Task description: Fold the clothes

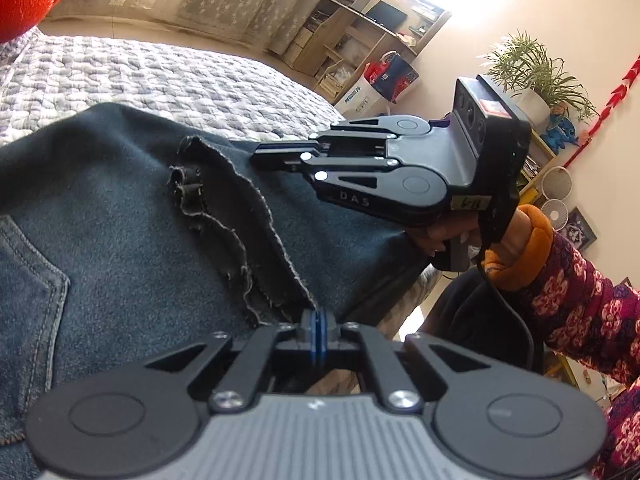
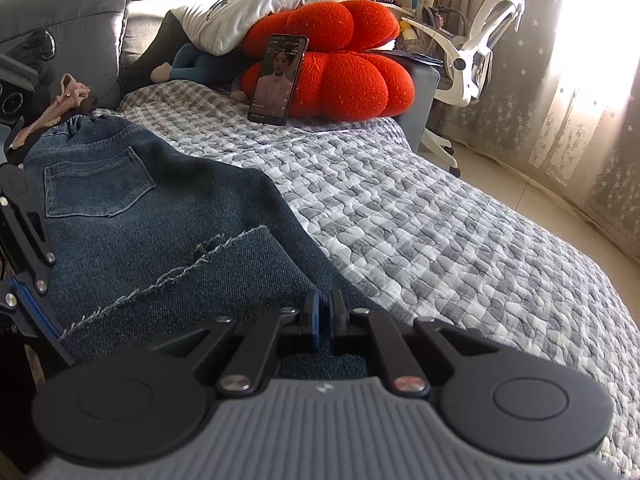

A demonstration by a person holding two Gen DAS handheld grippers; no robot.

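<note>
Your left gripper (image 1: 319, 330) sits at 6 o'clock in its own view, its blue pads pressed together on the frayed hem of the jeans (image 1: 132, 220). Your right gripper (image 2: 325, 320), likewise at 6 o'clock in its view, has its jaws nearly together with the denim edge between them; whether the pads press on the cloth you cannot tell from here. From the left camera it reaches in from 3 o'clock, held by your hand (image 1: 452, 236) in a floral sleeve (image 1: 580, 312). The jeans lie spread on the checked quilt (image 2: 440, 220), back pocket toward 10 o'clock. Farther off at 12 o'clock a phone (image 2: 278, 80) leans on a red cushion (image 2: 344, 68); a white chair (image 2: 476, 48) stands at 1 o'clock.
</note>
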